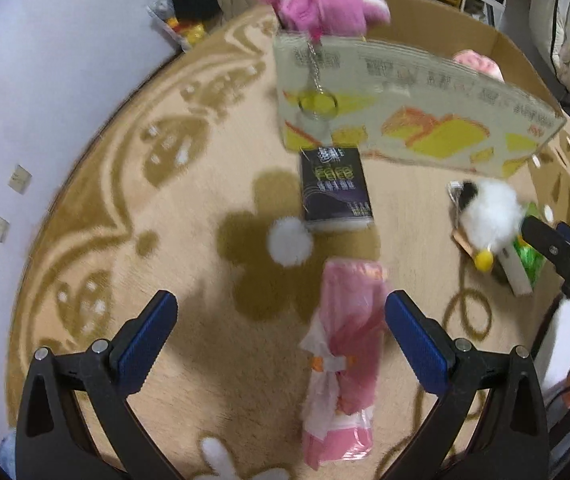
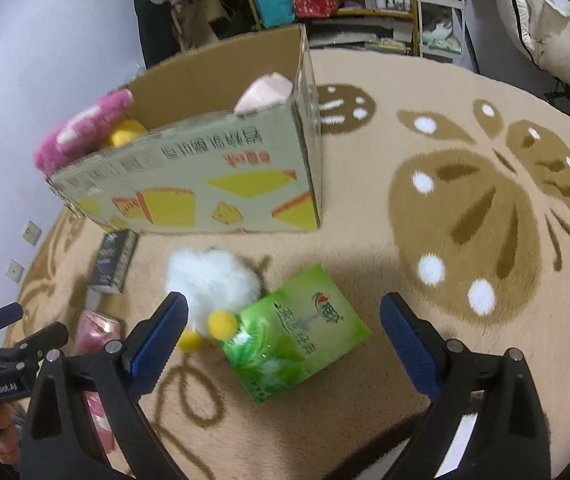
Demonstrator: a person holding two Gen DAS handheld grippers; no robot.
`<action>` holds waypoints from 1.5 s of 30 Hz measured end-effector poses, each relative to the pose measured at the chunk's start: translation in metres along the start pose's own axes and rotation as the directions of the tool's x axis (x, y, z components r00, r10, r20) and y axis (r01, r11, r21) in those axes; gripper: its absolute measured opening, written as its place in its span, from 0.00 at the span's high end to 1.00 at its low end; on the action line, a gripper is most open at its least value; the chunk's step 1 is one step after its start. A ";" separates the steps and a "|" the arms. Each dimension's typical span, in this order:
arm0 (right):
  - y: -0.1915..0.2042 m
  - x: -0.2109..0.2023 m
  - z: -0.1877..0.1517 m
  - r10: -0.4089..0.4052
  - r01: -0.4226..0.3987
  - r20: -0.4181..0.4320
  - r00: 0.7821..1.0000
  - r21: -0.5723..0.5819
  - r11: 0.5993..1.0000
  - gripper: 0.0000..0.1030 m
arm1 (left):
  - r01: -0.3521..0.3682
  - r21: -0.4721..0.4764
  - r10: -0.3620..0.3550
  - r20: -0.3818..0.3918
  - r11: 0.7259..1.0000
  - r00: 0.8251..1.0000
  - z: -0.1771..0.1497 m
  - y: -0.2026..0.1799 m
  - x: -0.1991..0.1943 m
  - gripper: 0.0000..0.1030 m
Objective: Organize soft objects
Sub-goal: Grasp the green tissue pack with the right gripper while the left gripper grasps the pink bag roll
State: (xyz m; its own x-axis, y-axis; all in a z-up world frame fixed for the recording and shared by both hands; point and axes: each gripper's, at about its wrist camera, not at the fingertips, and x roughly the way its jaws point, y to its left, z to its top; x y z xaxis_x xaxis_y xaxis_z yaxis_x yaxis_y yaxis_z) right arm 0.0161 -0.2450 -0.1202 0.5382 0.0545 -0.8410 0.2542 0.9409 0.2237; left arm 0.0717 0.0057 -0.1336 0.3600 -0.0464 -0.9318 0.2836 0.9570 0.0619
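both our tongs are released: the left gripper [image 1: 281, 312] nears the pink packet [image 1: 343, 364] on the rug [image 1: 165, 240]; we should straddle its middle, then carry it to the cardboard box [image 2: 205, 184].

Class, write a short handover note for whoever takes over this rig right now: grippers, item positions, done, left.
Left gripper: open, empty, over the pink plastic-wrapped pack.
Right gripper: open, empty, over the green tissue pack and white fluffy toy with yellow feet.
Done: pink plush toy sits in the cardboard box.
Left: white toy and the packs on the beige carpet.
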 end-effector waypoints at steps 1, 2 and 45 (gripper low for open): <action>0.001 0.003 -0.001 -0.003 0.003 -0.017 1.000 -0.006 1.000 0.15 | 0.000 -0.003 0.000 -0.017 1.000 1.000 -0.002 0.000 0.004 0.01; 0.002 0.006 -0.002 -0.009 0.008 -0.035 0.999 -0.014 1.000 0.16 | -0.012 -0.005 0.012 -0.025 1.000 1.000 -0.004 0.000 0.007 0.01; 0.024 0.026 -0.028 -0.072 0.054 -0.173 0.982 -0.111 0.992 0.21 | -0.043 0.175 0.058 -0.081 0.984 0.995 -0.021 -0.054 0.028 0.59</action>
State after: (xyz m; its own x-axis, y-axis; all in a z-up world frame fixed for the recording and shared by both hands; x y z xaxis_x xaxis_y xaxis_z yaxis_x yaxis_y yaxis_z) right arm 0.0136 -0.2112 -0.1509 0.3711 0.0434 -0.9276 0.1918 0.9738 0.1223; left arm 0.0480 -0.0411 -0.1703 0.3028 0.0321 -0.9525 0.4191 0.8931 0.1633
